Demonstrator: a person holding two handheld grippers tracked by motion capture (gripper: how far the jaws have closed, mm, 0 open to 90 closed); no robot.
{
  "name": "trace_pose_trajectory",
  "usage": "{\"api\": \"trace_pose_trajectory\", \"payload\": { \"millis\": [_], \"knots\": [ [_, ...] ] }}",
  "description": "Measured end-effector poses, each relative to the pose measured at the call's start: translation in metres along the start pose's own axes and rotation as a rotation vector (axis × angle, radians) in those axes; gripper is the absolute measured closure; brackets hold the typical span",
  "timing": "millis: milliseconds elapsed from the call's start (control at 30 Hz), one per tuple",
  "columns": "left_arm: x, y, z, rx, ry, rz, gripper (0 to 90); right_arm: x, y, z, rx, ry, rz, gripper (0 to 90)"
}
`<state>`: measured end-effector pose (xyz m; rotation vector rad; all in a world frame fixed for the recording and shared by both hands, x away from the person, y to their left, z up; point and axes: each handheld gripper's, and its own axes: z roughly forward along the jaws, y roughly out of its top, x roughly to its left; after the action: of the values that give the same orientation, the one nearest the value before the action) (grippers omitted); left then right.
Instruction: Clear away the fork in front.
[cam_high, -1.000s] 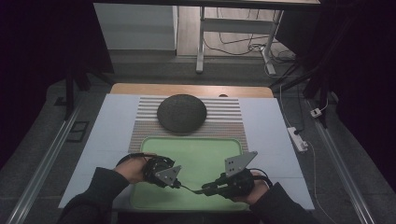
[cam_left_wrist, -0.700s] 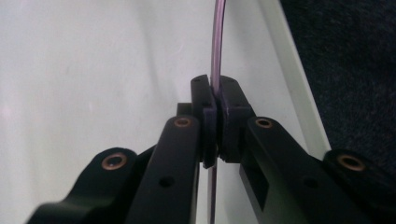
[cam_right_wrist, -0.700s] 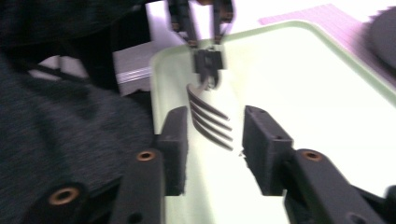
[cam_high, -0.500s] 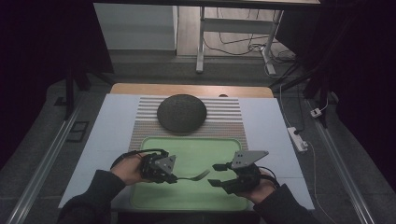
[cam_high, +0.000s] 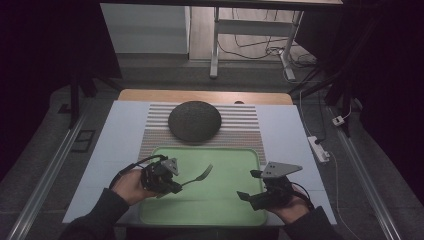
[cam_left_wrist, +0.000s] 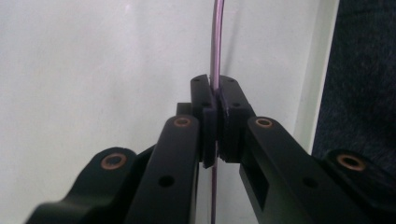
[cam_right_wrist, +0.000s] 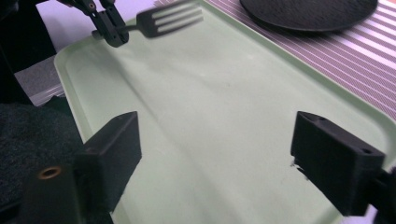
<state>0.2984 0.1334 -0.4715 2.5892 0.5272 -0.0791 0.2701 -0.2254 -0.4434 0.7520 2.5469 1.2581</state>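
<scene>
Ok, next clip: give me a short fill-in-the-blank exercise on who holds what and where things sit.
1. The left gripper is shut on the handle of a ____.
2. The right gripper holds nothing; its jaws stand ____.
3. Both grippers are over the light green ____.
4. The dark round plate rests on the ____ mat beyond it.

Missing words: fork; open; tray; striped

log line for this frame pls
left gripper: shut on fork, held above green tray | right gripper: open, empty, over tray | dark plate: on striped mat, beyond tray
</scene>
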Motion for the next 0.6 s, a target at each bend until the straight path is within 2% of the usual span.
{"api": "trace_pose_trajectory", "payload": {
  "millis": [67, 167, 233, 300, 467, 600],
  "knots": [
    [0.0, -0.003, -0.002, -0.009, 0.013, -0.055, 86.4, 0.0, -0.003, -0.004, -0.012, -0.026, 0.011, 13.1],
    [-0.002, -0.009, -0.005, -0.016, 0.039, -0.116, 86.3, 0.0, -0.008, -0.01, -0.016, -0.047, 0.034, 10.5],
    [-0.002, -0.013, -0.007, -0.024, 0.057, -0.165, 86.3, -0.002, -0.011, -0.014, -0.002, -0.059, 0.059, 7.9],
    [-0.003, -0.016, -0.007, -0.031, 0.075, -0.233, 86.4, -0.003, -0.015, -0.016, 0.015, -0.076, 0.08, 4.6],
    [0.0, -0.023, -0.004, -0.031, 0.083, -0.36, 86.4, -0.001, -0.022, -0.021, 0.025, -0.109, 0.072, 1.7],
    [0.004, -0.028, -0.004, -0.04, 0.106, -0.476, 86.4, 0.0, -0.027, -0.025, 0.033, -0.142, 0.055, 0.0]
  ]
}}
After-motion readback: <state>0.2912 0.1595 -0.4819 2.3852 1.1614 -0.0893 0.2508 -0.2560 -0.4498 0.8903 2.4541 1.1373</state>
